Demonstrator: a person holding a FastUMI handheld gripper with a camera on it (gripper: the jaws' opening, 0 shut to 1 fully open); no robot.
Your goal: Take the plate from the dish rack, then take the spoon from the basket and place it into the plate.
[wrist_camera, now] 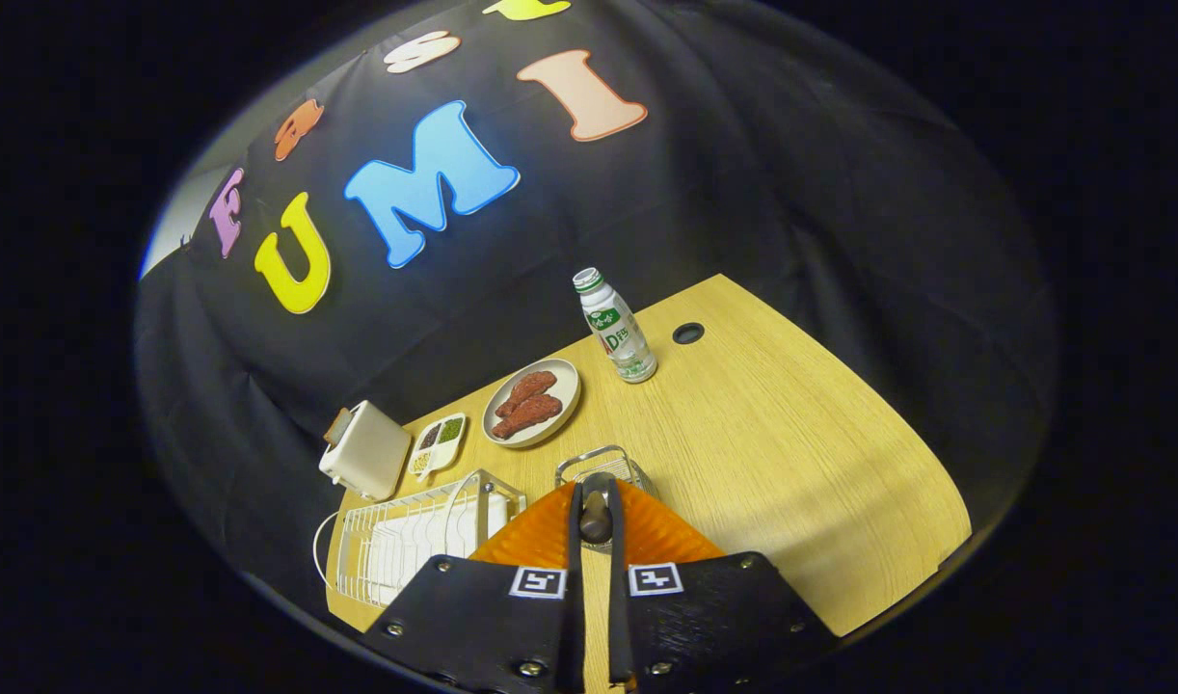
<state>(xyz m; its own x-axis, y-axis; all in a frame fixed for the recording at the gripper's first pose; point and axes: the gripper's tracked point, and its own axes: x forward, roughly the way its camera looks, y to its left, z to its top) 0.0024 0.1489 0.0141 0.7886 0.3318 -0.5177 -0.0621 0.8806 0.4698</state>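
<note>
1. Step in hand: the 2nd half of the task, by my judgement. The orange plate is already out of the dish rack and lies on the table, so the work now is the spoon.
2. The gripper hangs over the orange plate with its 2 fingers drawn narrow, leaving only a slim gap between them.
3. A small brown piece sits in that gap, pressed from both sides. I take it for the handle of the spoon; its bowl cannot be made out, so the naming is a judgement.
4. The wire basket stands just beyond the orange plate, touching or nearly touching its far rim, right ahead of the fingertips.
5. The dish rack stands just beside the orange plate, on its left.
6. Farther past the orange plate are a plate of red food and a bottle, both well apart from it.
7. Next move: the spoon needs to come low over the middle of the orange plate, clear of the basket's wires, and then the fingers should widen to let it drop flat.
8. Risk: released too near the far rim, the spoon may tip off against the basket.
</note>
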